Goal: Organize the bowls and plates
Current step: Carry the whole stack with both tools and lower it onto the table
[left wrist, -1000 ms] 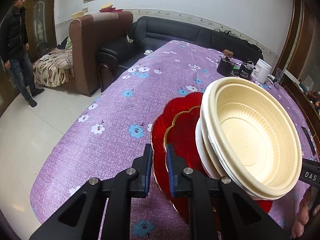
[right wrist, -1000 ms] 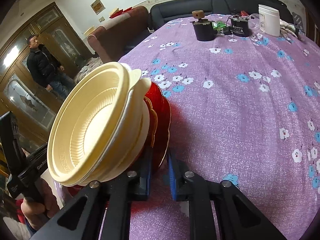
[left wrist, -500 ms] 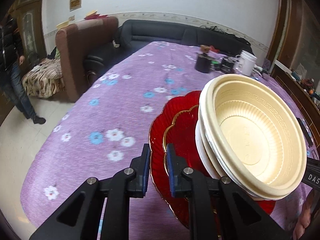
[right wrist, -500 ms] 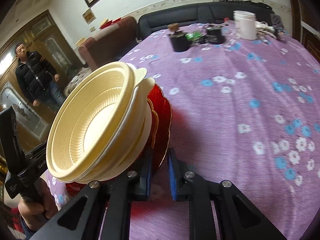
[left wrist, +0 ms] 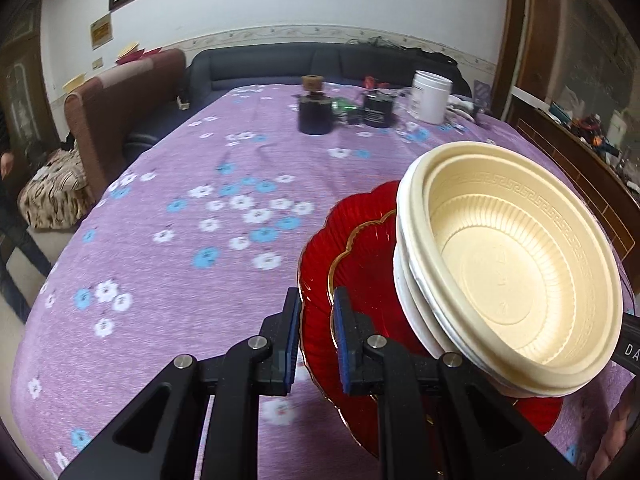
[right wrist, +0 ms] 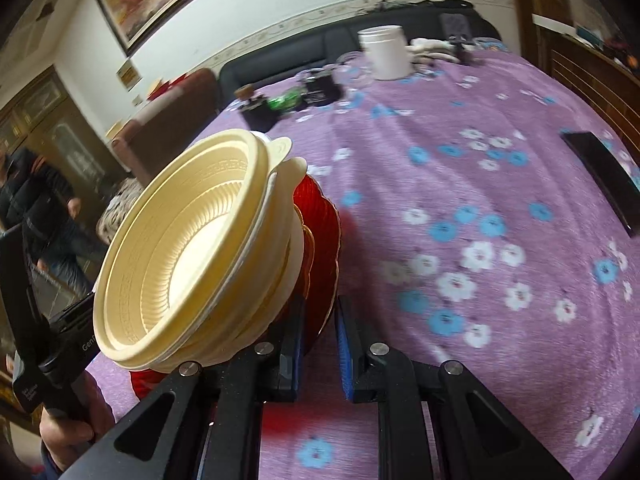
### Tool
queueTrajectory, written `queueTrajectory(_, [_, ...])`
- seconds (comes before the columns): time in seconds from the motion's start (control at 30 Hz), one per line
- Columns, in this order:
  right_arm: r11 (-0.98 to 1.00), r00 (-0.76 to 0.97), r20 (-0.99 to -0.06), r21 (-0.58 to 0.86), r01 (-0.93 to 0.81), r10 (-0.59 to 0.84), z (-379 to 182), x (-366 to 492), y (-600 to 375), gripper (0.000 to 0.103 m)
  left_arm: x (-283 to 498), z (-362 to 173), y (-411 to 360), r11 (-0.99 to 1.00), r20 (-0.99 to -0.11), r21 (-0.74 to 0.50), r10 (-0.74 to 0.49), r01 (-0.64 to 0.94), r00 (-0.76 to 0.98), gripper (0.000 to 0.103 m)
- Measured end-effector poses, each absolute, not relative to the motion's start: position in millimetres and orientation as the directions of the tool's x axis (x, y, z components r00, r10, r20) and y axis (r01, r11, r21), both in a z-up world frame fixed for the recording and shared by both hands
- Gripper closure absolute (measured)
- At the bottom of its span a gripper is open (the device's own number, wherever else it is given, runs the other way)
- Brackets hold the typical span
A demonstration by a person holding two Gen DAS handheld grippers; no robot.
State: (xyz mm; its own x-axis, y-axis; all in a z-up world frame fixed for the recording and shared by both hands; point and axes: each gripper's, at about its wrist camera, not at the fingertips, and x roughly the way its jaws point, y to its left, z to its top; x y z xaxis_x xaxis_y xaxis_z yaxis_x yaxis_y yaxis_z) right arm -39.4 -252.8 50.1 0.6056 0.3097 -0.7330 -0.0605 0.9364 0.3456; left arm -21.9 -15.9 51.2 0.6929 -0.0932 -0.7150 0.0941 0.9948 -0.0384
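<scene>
Two grippers share one load: the left gripper (left wrist: 316, 336) and the right gripper (right wrist: 320, 340) each have their jaws clamped on the rim of the red plates (left wrist: 360, 280), on opposite sides. Cream bowls (left wrist: 508, 264) sit nested on the plates, the whole stack tilted and held above the tabletop (left wrist: 200, 240). Gathering looks finished; what remains, I judge, is setting the stack down somewhere, and no spot is evident yet.

A purple floral-clothed table (left wrist: 168, 264) bears a white jar (left wrist: 431, 97), perhaps dark containers (left wrist: 315, 116).
</scene>
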Motion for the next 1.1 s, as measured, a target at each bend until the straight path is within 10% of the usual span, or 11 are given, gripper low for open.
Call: queueTrajectory(1.1, [0.946, 0.631, -0.734, 0.323, 0.001, 0.251, 40, -50, -275, 0.087, -21, 40, -49, 0.993, -0.703, 0.004, -0.078, 0.114, 0.706, 0.081])
